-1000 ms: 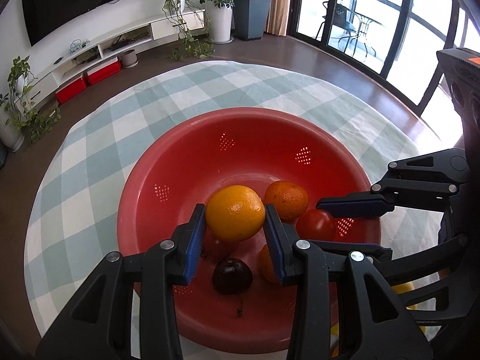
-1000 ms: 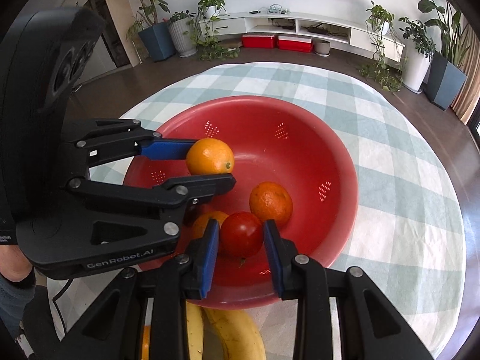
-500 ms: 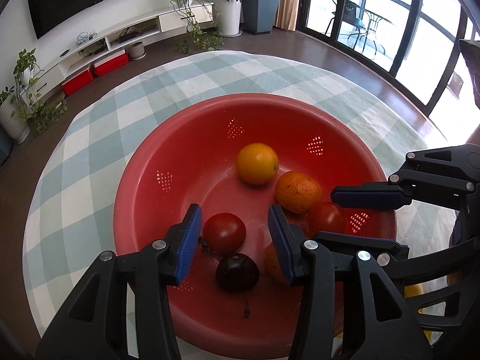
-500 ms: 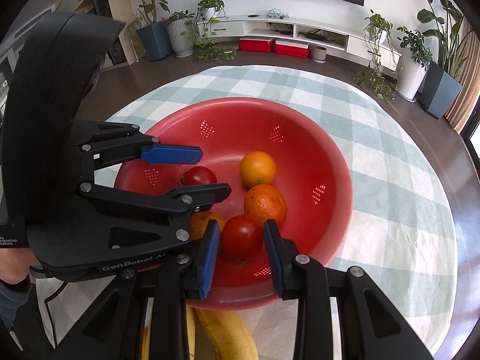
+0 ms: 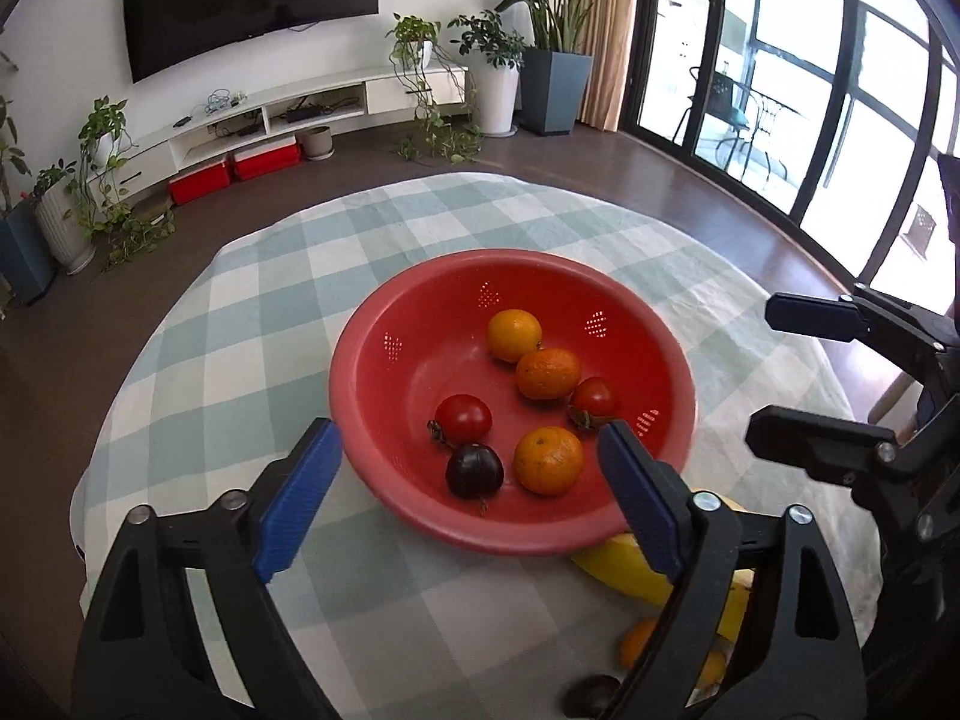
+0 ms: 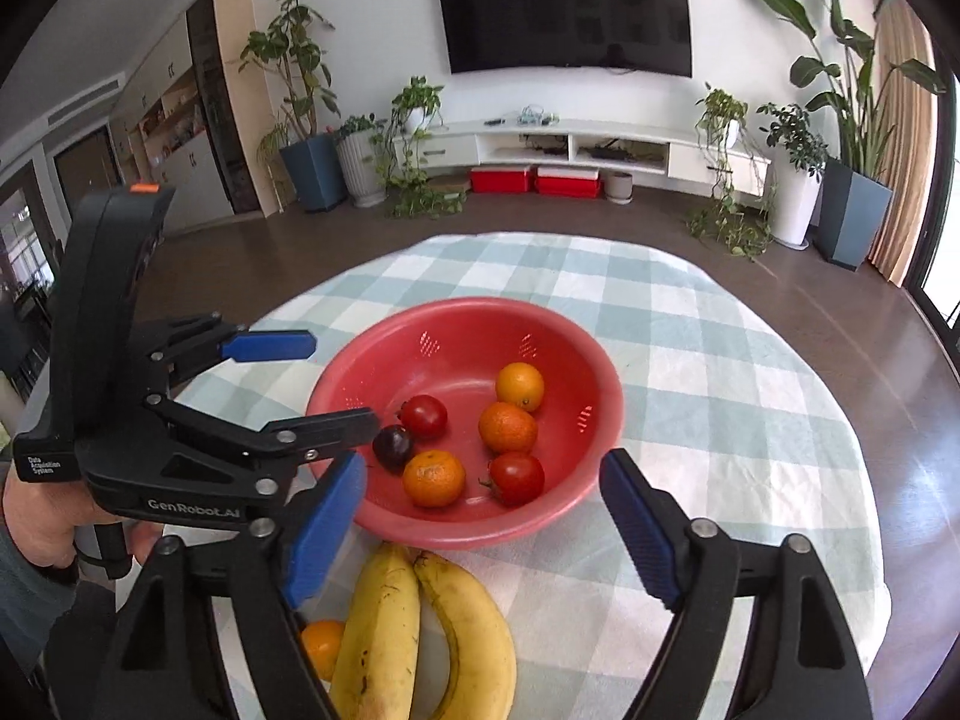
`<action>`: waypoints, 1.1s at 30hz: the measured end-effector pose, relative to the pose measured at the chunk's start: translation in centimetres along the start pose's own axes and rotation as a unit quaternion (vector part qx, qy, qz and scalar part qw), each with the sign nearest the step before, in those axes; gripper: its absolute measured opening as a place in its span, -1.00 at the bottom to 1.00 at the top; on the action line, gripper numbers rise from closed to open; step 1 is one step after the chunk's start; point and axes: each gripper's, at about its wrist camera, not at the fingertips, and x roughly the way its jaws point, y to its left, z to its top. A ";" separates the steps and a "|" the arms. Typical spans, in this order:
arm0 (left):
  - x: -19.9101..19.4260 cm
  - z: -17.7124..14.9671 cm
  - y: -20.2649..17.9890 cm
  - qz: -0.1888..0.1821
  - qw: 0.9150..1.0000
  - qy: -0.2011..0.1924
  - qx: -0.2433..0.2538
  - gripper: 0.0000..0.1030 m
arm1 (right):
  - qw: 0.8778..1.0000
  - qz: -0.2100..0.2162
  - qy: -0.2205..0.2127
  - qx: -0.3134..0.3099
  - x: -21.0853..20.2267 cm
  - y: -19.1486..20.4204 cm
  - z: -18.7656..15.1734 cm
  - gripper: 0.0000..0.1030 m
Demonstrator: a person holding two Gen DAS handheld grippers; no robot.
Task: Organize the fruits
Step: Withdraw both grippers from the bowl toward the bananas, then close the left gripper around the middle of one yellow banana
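Near the middle of the tabletop [image 5: 384, 612], on its checked cloth, your red colander bowl [image 5: 366, 396] holds six fruits: a yellow-orange orange [image 5: 513, 335] toward the far side, a darker orange [image 5: 548, 372] touching it, a tomato [image 5: 593, 398] by the right wall, another tomato [image 5: 463, 418] toward the left, a dark plum [image 5: 474, 469] and a third orange [image 5: 548, 459] nearest the close rim. Your left gripper [image 5: 474, 498] has its jaws spread wide and holds nothing, and so does your right gripper [image 6: 483, 531]. From the right wrist you can see what the left wrist mostly hides: two bananas [image 6: 420, 630] lying side by side just off the bowl's near rim, with a small orange [image 6: 321, 645] beside them toward the near edge, and your hand [image 6: 42, 516] on the left tool's grip. The left wrist shows only a strip of banana [image 5: 624, 564] behind its own finger, plus a dark fruit [image 5: 591, 701] at the near edge that the right view does not show. Half a second ago both sets of jaws were much closer together, the right pair around the tomato by the right wall; now both are pulled back and higher, clear of the bowl, and the fruit lies free.
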 end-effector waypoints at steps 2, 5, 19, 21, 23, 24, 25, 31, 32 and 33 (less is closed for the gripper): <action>-2.0 -1.2 0.1 -0.007 1.000 -0.016 -0.022 0.85 | 1.000 0.009 -0.005 0.029 -1.6 -0.8 -1.5 0.70; -4.7 -3.4 -0.1 -0.011 0.998 -0.031 -0.056 0.88 | 0.997 0.032 -0.001 0.065 -3.4 -1.9 -4.0 0.70; -6.0 -10.8 -11.0 -0.067 0.995 0.025 -0.069 0.93 | 0.988 0.024 0.013 0.152 -4.7 -4.3 -10.3 0.65; -5.8 -10.9 -12.0 -0.074 0.994 0.027 -0.071 0.93 | 0.988 0.029 0.005 0.153 -5.1 -4.3 -10.4 0.65; -5.7 -10.7 -12.8 -0.066 0.995 0.026 -0.068 0.93 | 0.987 0.033 -0.004 0.158 -5.4 -4.7 -10.5 0.65; -5.5 -10.6 -12.9 -0.064 0.995 0.027 -0.068 0.91 | 0.986 0.035 -0.004 0.161 -5.4 -4.8 -10.6 0.65; -5.3 -10.4 -13.1 -0.066 0.995 0.030 -0.068 0.90 | 0.986 0.035 -0.004 0.165 -5.3 -4.9 -10.6 0.65; -3.2 -9.4 -12.6 -0.074 0.991 0.065 -0.085 0.33 | 0.984 0.041 -0.016 0.174 -5.7 -5.3 -10.6 0.65; -2.9 -9.4 -12.5 -0.073 0.991 0.070 -0.090 0.33 | 0.984 0.042 -0.017 0.175 -5.7 -5.3 -10.6 0.65; -2.6 -9.3 -12.5 -0.073 0.990 0.076 -0.093 0.33 | 0.983 0.043 -0.018 0.176 -5.7 -5.4 -10.6 0.65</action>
